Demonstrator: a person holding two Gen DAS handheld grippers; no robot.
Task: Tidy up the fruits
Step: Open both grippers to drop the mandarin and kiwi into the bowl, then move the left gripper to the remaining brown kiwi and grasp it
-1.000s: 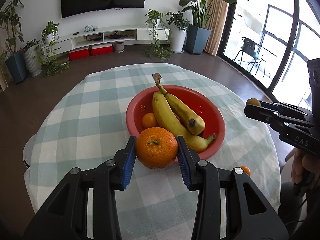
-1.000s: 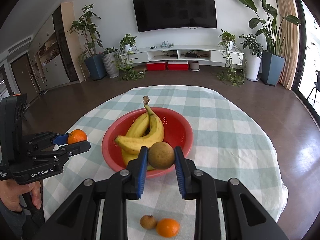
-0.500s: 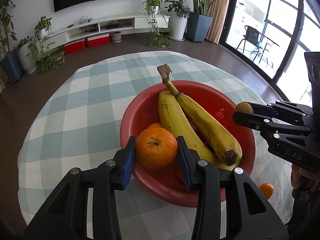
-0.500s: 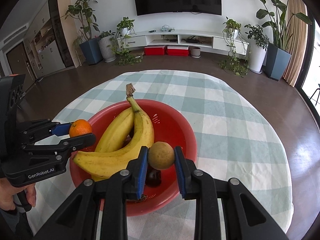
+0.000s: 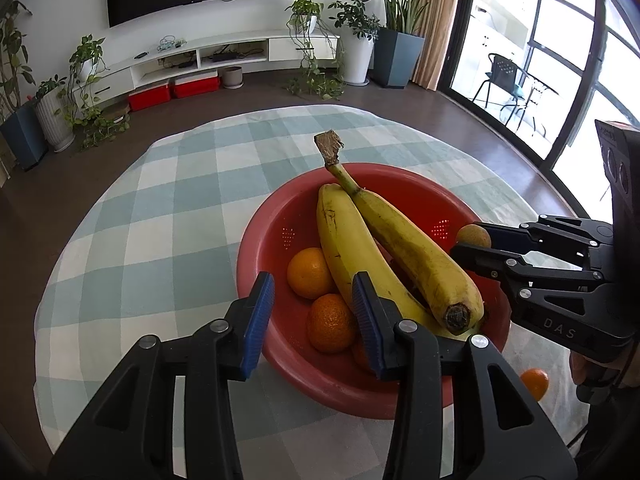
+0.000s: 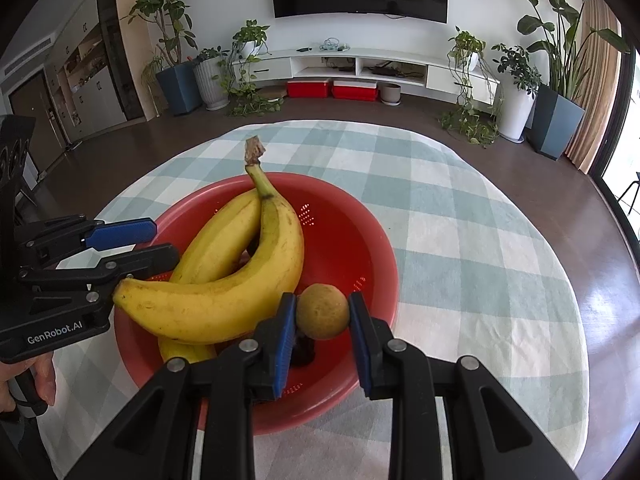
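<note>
Red bowl point(image 6: 372, 248): right half of the floor lay bare, upper right of centre in the right wrist view. Bananas point(image 6: 224, 292) blocked its left half. Bench point(image 6: 480, 264): checked cloth lay bare at frame right.

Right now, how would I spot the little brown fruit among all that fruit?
Find the red bowl on the checked tablecloth, with two bananas lying across it. At its near edge the right claw is shut on a small brown fruit. It is dull tan, unlike the bright oranges.
</note>
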